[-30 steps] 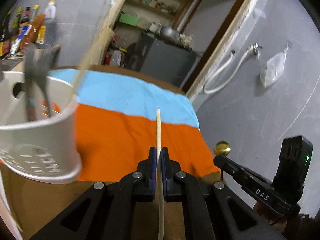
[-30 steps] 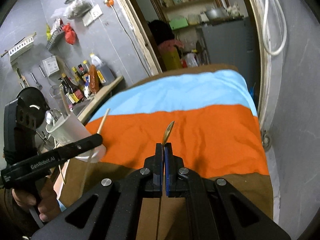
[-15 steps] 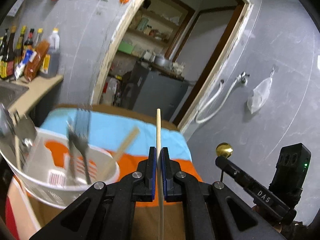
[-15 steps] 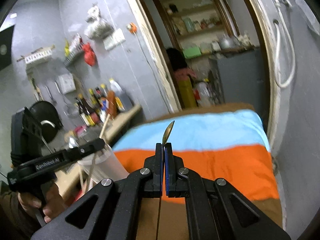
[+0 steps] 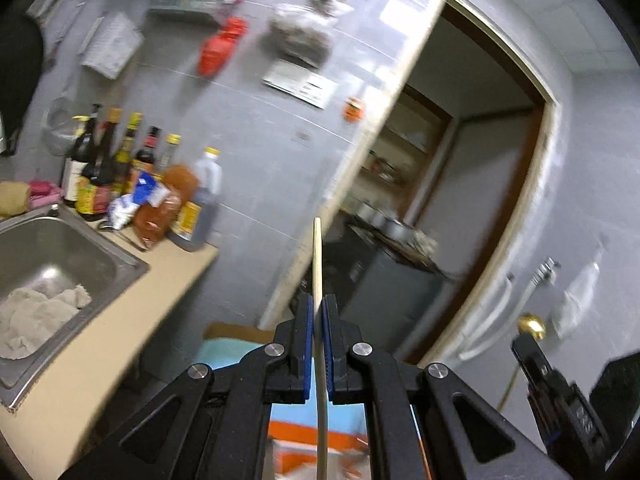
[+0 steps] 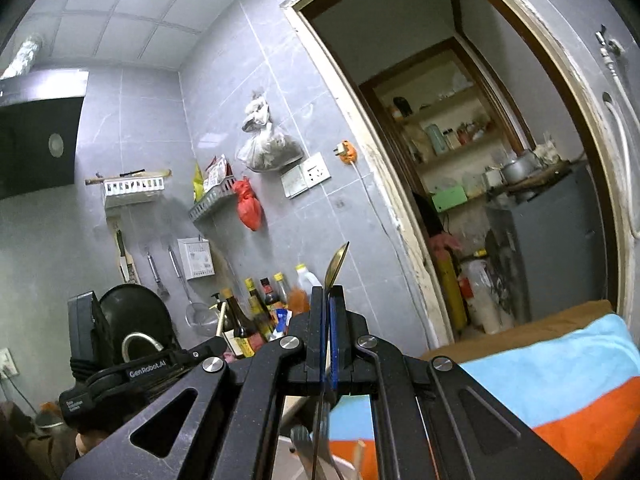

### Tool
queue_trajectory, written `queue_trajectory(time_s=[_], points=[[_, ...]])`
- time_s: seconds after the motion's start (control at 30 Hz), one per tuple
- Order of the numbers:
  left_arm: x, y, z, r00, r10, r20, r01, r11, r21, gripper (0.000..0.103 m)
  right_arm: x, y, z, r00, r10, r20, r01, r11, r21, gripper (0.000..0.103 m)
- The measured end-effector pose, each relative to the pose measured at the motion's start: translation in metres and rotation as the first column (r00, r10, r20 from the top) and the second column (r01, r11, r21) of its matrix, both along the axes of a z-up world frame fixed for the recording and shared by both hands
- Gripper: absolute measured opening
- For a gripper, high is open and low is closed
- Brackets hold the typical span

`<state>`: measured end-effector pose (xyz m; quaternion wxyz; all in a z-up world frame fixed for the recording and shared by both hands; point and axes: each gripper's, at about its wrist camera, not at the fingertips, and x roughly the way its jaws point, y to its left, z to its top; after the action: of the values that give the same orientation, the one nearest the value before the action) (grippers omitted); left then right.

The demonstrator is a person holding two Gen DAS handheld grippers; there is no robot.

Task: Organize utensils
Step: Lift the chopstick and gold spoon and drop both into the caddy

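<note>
Left wrist view: left gripper (image 5: 317, 312) clenched on wooden chopstick (image 5: 318, 256), tip ahead. Right gripper (image 6: 329, 304) clamped on gold spoon (image 6: 335, 266). Holder barely visible beneath; best lowered tip-first, upright, releasing only once inside.

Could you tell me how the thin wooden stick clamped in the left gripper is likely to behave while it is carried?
The wooden stick looks slender, so it is probably light. It runs straight beyond the left gripper, so it is likely stiff. Gripped partway along, with length on both sides of the fingers, it might pivot if knocked.
</note>
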<state>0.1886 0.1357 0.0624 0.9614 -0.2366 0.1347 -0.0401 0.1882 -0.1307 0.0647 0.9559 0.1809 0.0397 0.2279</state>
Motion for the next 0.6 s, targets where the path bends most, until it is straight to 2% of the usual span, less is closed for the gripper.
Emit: queue_trajectory(time_s=[0.07,0.17,0.37,0.6], points=[[0.008,0.010,-0.010,0.999,0.036,0.005,-0.036,0.999,-0.013,0.005,0.006,0.014,-0.007,1.000,-0.004,0.005,0.004,1.000,-0.023,0.002],[0.011,0.012,-0.023,0.997,0.078,0.023,-0.078,0.997,0.011,0.005,0.010,0.027,-0.020,1.000,-0.008,0.004,0.008,0.998,-0.062,0.002],[0.015,0.014,-0.035,0.995,0.086,0.047,-0.087,0.996,0.021,0.005,0.013,0.036,-0.039,1.000,-0.010,-0.005,0.010,0.995,-0.101,0.002],[0.003,-0.004,-0.041,0.986,0.107,0.127,-0.121,0.986,0.111,0.005,0.011,0.042,-0.045,1.000,-0.003,0.009,0.004,0.989,-0.146,0.002]])
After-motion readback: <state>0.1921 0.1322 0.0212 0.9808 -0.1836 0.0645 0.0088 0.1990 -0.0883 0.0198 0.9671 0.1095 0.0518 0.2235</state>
